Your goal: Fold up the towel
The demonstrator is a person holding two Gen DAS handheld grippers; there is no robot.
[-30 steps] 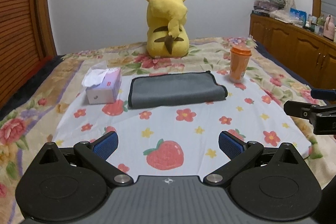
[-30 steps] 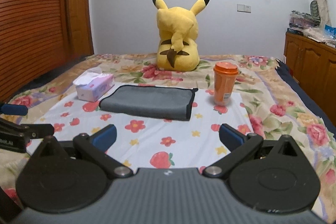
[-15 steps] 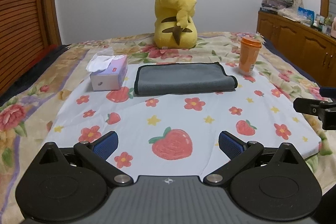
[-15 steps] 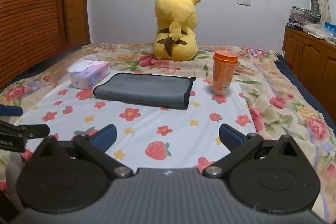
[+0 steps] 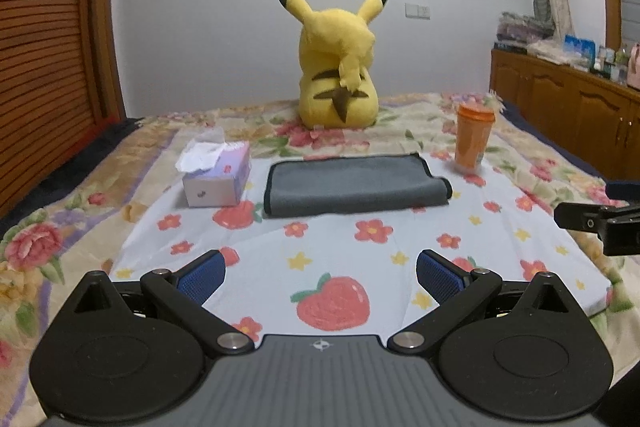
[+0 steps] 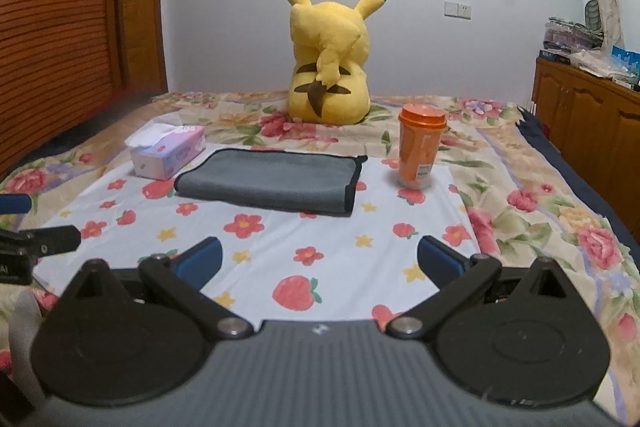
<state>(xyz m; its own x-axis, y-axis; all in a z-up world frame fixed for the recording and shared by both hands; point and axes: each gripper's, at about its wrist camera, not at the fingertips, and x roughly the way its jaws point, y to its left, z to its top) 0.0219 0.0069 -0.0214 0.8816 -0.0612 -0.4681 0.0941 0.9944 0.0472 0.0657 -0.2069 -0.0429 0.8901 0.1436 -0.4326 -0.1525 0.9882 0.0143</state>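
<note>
A grey towel with dark edging (image 5: 354, 184) lies folded flat on the white flower-and-strawberry cloth (image 5: 340, 259), mid-bed; it also shows in the right wrist view (image 6: 272, 180). My left gripper (image 5: 320, 277) is open and empty, held above the cloth's near edge, well short of the towel. My right gripper (image 6: 318, 261) is open and empty, also near the front of the cloth. Each gripper's fingers show at the other view's edge: the right one's (image 5: 592, 221) and the left one's (image 6: 40, 239).
A tissue box (image 5: 216, 173) stands left of the towel. An orange lidded cup (image 5: 473, 137) stands to its right. A yellow Pikachu plush (image 5: 340, 67) sits behind. A wooden wardrobe (image 5: 44, 47) is at left, a wooden cabinet (image 5: 568, 107) at right.
Both grippers have drawn back and risen slightly from the towel, which looks smaller and farther. Both stay open. The towel has not moved.
</note>
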